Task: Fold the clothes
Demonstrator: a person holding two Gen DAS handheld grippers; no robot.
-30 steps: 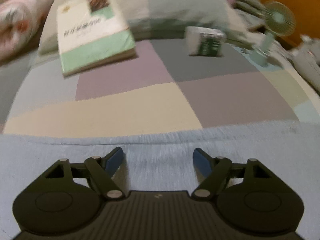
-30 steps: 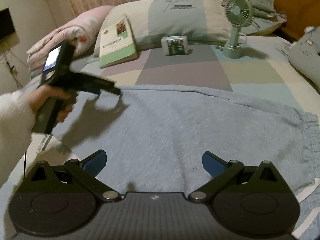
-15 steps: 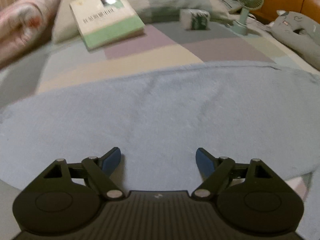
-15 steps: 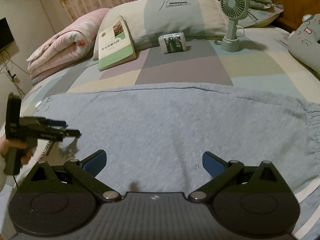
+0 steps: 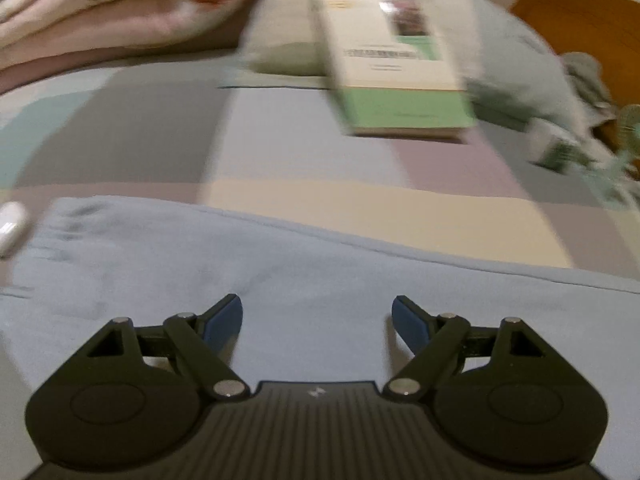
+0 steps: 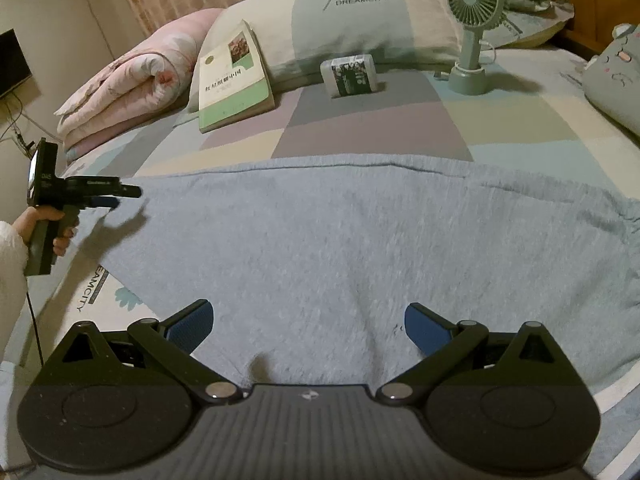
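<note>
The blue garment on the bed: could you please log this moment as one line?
stage: pre-grasp | blue garment: spread flat on bed | left tongs: open, above its left corner | right tongs: open, empty, above near edge

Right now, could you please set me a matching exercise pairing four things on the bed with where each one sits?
Things:
1. book
2. fan
3. blue garment
4. pink quilt

Places:
A. spread flat across the near bed
B. rolled up at the far left
C. leaning on the pillow
D. standing upright, far right of the small packet

Pairs: 1-C, 2-D, 3-A, 4-B
</note>
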